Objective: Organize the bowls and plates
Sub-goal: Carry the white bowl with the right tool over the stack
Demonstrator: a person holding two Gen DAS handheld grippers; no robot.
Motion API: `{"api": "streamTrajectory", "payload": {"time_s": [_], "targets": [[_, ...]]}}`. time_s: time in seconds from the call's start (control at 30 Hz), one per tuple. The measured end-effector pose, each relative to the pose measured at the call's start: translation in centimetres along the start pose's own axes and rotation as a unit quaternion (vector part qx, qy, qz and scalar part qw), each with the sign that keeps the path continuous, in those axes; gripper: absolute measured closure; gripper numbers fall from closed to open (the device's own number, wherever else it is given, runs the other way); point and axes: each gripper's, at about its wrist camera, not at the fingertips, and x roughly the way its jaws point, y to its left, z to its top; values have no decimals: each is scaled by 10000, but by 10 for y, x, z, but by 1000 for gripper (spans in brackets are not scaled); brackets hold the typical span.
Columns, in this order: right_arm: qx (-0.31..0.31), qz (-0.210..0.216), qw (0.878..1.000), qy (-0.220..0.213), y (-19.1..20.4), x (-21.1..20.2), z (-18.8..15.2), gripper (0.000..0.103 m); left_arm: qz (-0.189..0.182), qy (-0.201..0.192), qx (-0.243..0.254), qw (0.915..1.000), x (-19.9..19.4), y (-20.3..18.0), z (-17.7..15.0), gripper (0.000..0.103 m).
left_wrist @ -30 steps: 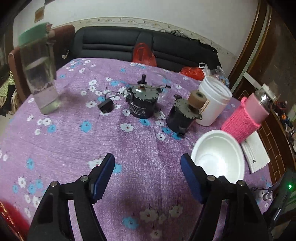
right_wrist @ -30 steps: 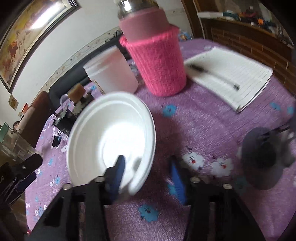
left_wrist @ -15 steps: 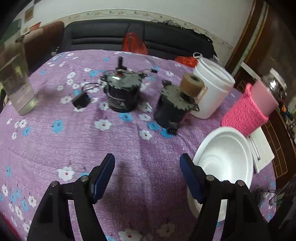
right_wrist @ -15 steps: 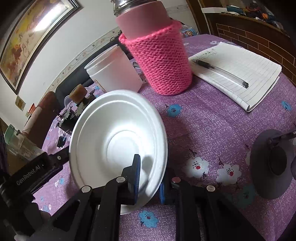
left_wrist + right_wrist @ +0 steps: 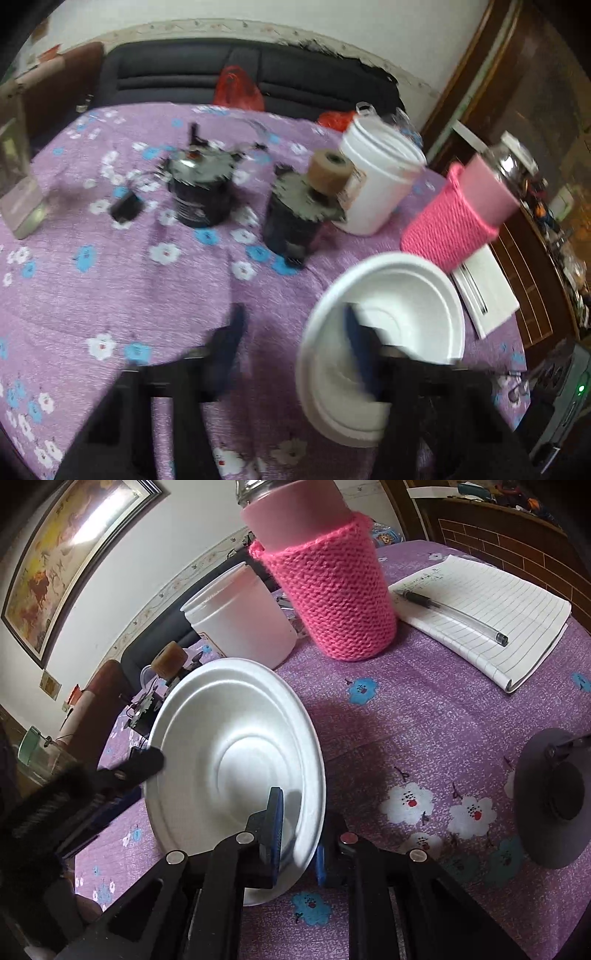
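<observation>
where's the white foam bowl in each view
Left wrist: white foam bowl at lower right, tilted, one finger of the left tongs blurred in front of it.
Right wrist: centre-left, its rim pinched by the right tongs.
Shared landmark: pink knitted bottle, beyond the bowl in both.

left gripper (image 5: 295, 332) blurred, jaws spread, right jaw over white bowl (image 5: 406, 295) rim; bowl just in front of pink knit-sleeved bottle (image 5: 454, 218), white tub (image 5: 376, 184) left of bottle
</observation>
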Motion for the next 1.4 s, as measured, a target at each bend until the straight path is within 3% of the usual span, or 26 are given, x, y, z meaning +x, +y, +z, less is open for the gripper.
{"api": "streamTrajectory", "payload": {"time_s": [0.03,0.3,0.53,0.97,1.4], "targets": [[-10,17,10000,-15,1,0,0,88,-165,110,15,9998,4,-1,-1,86],[-75,53,10000,10,6,1,-3,88,361,-188,520,9978,-10,-18,-13,87],[-51,168,9998,99,13,-9,-13,88,621,-196,583,9962,-36,-12,-34,88],[-592,353,9976,-34,53,-94,-77,88,574,-695,428,9950,-151,6,-101,88],[-1367,725,9877,-209,111,-165,-155,88,1096,-1509,361,9818,-256,38,-180,88]]}}
